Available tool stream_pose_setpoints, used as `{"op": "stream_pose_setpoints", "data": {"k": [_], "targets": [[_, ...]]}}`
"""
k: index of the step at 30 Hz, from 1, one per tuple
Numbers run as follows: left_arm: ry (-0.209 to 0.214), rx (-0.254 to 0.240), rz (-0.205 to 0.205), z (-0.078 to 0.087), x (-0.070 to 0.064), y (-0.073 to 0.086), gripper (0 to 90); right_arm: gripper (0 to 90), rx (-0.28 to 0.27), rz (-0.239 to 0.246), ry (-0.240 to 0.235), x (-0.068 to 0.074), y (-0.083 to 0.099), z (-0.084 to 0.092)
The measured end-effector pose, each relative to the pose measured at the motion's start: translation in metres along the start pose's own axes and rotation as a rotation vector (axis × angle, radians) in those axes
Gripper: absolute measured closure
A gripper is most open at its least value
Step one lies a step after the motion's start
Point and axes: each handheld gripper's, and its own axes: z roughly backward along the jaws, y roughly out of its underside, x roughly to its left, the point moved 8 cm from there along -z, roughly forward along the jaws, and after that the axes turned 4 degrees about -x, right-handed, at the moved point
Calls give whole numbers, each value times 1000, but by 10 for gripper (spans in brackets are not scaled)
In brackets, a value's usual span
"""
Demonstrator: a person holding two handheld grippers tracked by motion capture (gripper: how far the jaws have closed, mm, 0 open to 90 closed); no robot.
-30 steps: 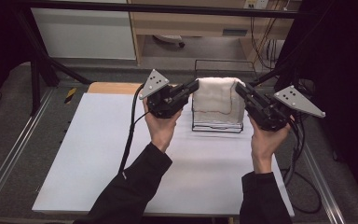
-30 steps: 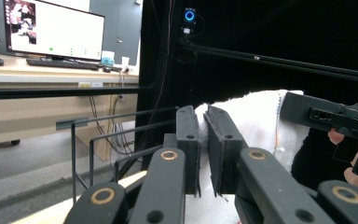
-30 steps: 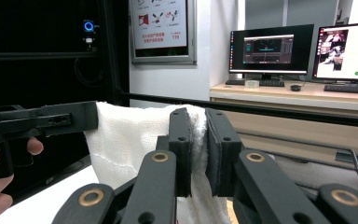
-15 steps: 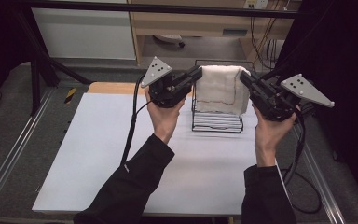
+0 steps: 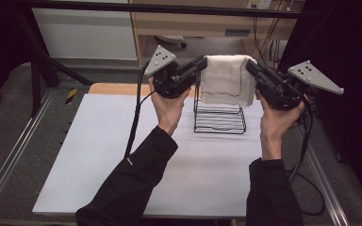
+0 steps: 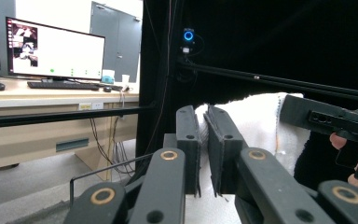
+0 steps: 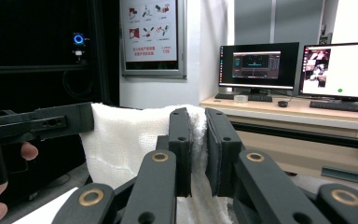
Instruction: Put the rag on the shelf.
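Observation:
A white towel (image 5: 226, 80) hangs spread between my two grippers, above a black wire rack (image 5: 219, 128) on the white table. My left gripper (image 5: 201, 64) is shut on the towel's upper left corner, and my right gripper (image 5: 250, 67) is shut on the upper right corner. In the left gripper view the jaws (image 6: 203, 135) pinch white cloth, and the towel (image 6: 256, 121) stretches toward the other gripper (image 6: 326, 119). In the right gripper view the jaws (image 7: 198, 140) clamp the towel's edge, and the towel (image 7: 130, 140) runs left to the other gripper (image 7: 42, 121).
The white table top (image 5: 99, 155) reaches left and toward the person from the rack. A wooden strip (image 5: 113, 88) lies along its far edge. Metal rails (image 5: 9, 160) run down both sides. Black cables (image 5: 134, 122) trail from the grippers. Desks with monitors (image 6: 56, 49) stand beyond.
Both hands have risen and carried the towel upward, so it now hangs higher over the wire rack. The jaws have stayed closed on its corners.

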Motion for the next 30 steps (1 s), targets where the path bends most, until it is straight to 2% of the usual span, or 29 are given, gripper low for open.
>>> {"op": "stream_pose_setpoints", "data": {"k": [7, 14, 30], "targets": [[-6, -9, 8, -8, 4, -7, 836, 817, -10, -12, 4, -6, -6, -9], [-20, -11, -4, -16, 10, -16, 836, 817, -10, -12, 10, -11, -9, -19], [-45, 4, -10, -36, 26, -19, 837, 818, 7, -19, 25, -28, -11, -45]]}}
